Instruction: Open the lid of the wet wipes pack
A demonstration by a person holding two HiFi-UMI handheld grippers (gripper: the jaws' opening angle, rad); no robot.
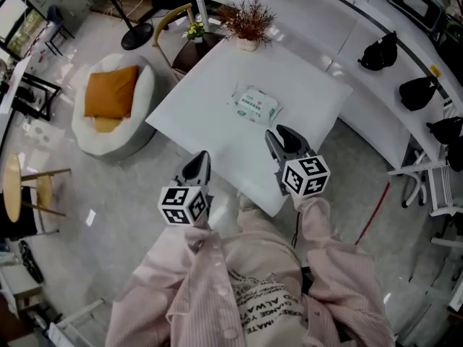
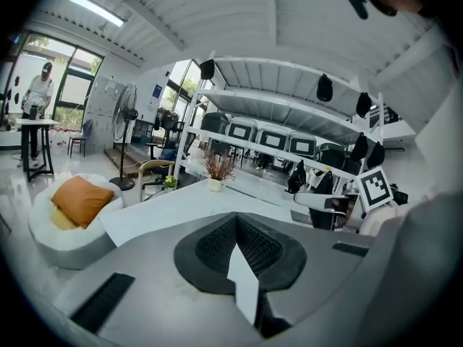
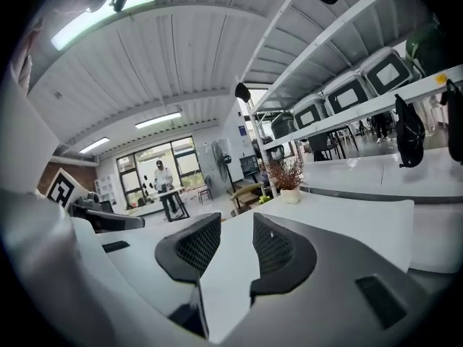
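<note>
**Jaws empty, wet wipes pack [image 1: 255,105] untouched**

Jaws of the left gripper [image 1: 198,162] meet at the tips with nothing caught between them. Those of the right gripper [image 1: 281,136] stand wide apart, and only bare worktop [image 1: 210,100] shows in the gap. Both grippers hang over the near edge of the white worktop, carried by a person in a pale striped shirt [image 1: 260,295].

The wet wipes pack lies flat near the middle of the worktop, well apart from both grippers and closer to the right one. Its lid [image 1: 252,103] appears to sit flat and closed on top, though the head view shows it too small to be certain.

A potted plant [image 1: 247,22] stands at the far corner. A round white seat [image 1: 145,85] with an orange cushion [image 1: 110,92] sits on the floor off to the left.

By this evidence none of the task is done. The reach to the pack, a hold to steady it, a catch on the lid's edge and the lift itself all appear to lie ahead.
</note>
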